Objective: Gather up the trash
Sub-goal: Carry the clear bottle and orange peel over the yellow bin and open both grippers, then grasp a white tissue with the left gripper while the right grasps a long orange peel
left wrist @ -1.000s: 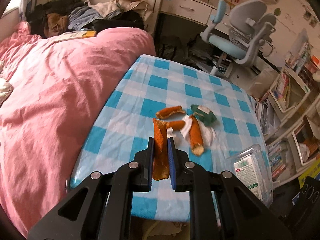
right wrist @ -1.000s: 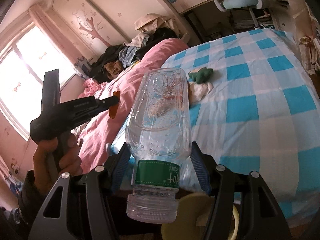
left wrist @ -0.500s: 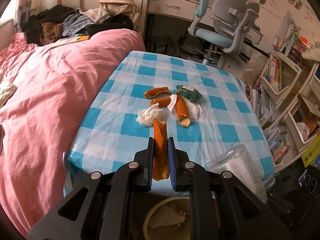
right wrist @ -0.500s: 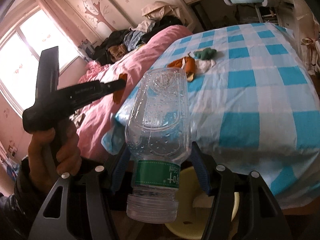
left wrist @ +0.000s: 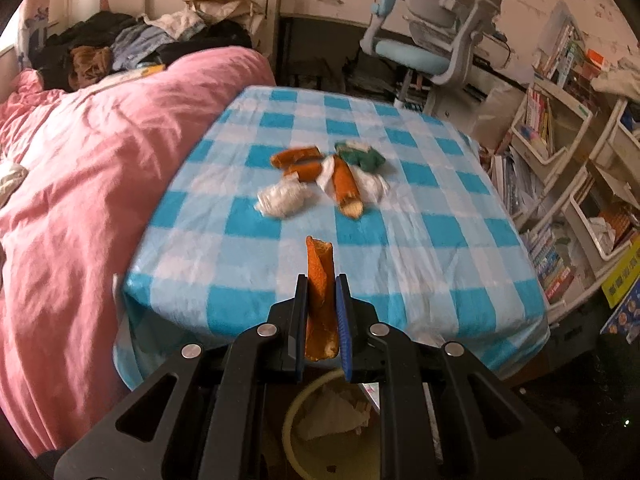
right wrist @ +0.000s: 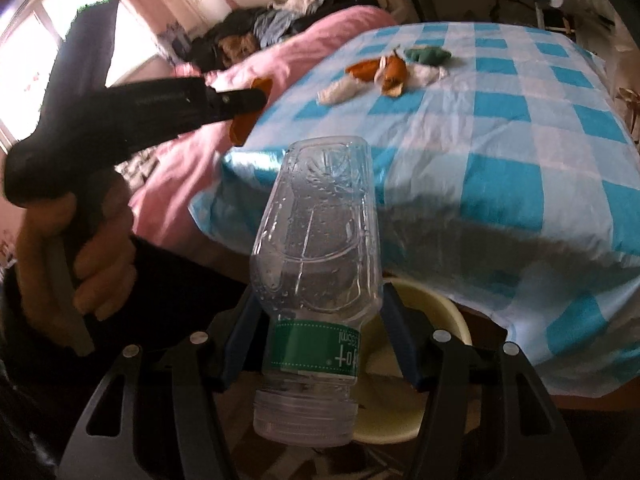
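My left gripper [left wrist: 321,292] is shut on a long strip of orange peel [left wrist: 319,280], held off the near edge of the blue-checked table [left wrist: 400,264], above a pale yellow bin [left wrist: 296,424] with crumpled paper in it. My right gripper [right wrist: 318,304] is shut on a clear plastic bottle [right wrist: 316,248] with a green label, neck toward the camera, over the same yellow bin [right wrist: 432,308]. In the right wrist view the left gripper [right wrist: 256,100] and the hand holding it show at the left. More orange peels [left wrist: 344,184], white tissue [left wrist: 280,200] and a green wrapper [left wrist: 360,156] lie mid-table.
A pink duvet [left wrist: 80,180] covers the bed left of the table, with clothes [left wrist: 140,48] piled behind. A grey-blue desk chair [left wrist: 432,48] stands beyond the table. Bookshelves [left wrist: 560,152] line the right side.
Both grippers have drawn back from the table and sunk toward the bin, each keeping its load. The table's near edge and the bin now show in both views.
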`<state>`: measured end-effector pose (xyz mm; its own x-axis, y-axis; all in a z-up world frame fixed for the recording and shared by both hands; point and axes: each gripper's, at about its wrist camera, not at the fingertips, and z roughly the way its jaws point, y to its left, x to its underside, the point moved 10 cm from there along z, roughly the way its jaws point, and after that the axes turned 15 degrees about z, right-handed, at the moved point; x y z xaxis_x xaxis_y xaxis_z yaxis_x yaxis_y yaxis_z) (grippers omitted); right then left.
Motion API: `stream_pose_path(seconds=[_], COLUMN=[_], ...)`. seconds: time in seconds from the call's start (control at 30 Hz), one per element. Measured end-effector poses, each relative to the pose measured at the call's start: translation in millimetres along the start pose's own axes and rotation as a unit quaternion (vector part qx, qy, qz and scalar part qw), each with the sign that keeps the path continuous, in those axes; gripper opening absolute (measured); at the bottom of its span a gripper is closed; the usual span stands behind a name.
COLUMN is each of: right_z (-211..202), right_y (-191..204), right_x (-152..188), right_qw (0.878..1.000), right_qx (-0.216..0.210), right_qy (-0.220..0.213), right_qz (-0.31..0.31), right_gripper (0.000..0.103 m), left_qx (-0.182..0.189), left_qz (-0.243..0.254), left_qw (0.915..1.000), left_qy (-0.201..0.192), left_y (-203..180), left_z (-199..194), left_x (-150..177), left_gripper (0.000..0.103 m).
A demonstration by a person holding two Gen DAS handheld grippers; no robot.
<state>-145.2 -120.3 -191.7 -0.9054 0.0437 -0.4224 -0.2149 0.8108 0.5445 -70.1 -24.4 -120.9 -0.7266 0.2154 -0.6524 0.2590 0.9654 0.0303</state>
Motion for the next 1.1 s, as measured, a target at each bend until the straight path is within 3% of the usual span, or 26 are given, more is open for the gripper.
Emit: stream_pose_path(seconds=[0.2,0.27,0.37,0.43,0.5,0.57,0.67,0.97,1.1], right_z=[-10.3,-16.0,-23.4,-27.2,-31.7,-31.8,-28.1,-21.1,-20.5], right_y=[-30.8,-47.2,-59.9,-63.5,-65.6,-65.5,-65.2,-63.4,-62.5], right_x=[-13.0,-19.6,-26.8,-33.0,-37.3,-40.2,-42.7,-44.2,-43.9], right_qw=[0.996,0.992,0.987,0.984,0.980,0.979,0.978,0.976,0.975], right_qx=[0.066,0.094,0.111,0.118,0.127,0.132,0.141,0.158,0.162], right_qy=[-0.047,-0.070,-0.096,-0.111,-0.129,-0.136,-0.138,-0.139,-0.142], right_qz=[0.027,0.047,0.071,0.078,0.080,0.079,0.074,0.058,0.056], right_gripper=[0.071,0.072,0.073,0.077,0.080,0.080,0.081,0.084,0.084], left_qx=[0.045,0.071,0.073,0.063,0.035,-0.001,-0.025,-0.060,-0.060], left_qz=[-0.021,-0.024,-0.018,-0.016,-0.017,-0.025,-0.037,-0.066,-0.066], left_qw=[0.9971,0.9929,0.9904,0.9919,0.9954,0.9981,0.9986,0.9960,0.9960], left_qy=[0.057,0.093,0.116,0.109,0.088,0.056,0.029,-0.007,-0.004], left_y=[-20.9,-32.1,-39.6,-37.1,-27.4,-13.1,0.7,23.9,23.4], left_z=[12.5,20.0,25.5,22.3,14.7,3.7,-7.9,-23.8,-22.4], left_x=[44.5,66.7,82.2,80.5,73.1,64.3,54.6,40.2,40.7], left_gripper=[0.013,0.013,0.014,0.018,0.034,0.058,0.069,0.086,0.087])
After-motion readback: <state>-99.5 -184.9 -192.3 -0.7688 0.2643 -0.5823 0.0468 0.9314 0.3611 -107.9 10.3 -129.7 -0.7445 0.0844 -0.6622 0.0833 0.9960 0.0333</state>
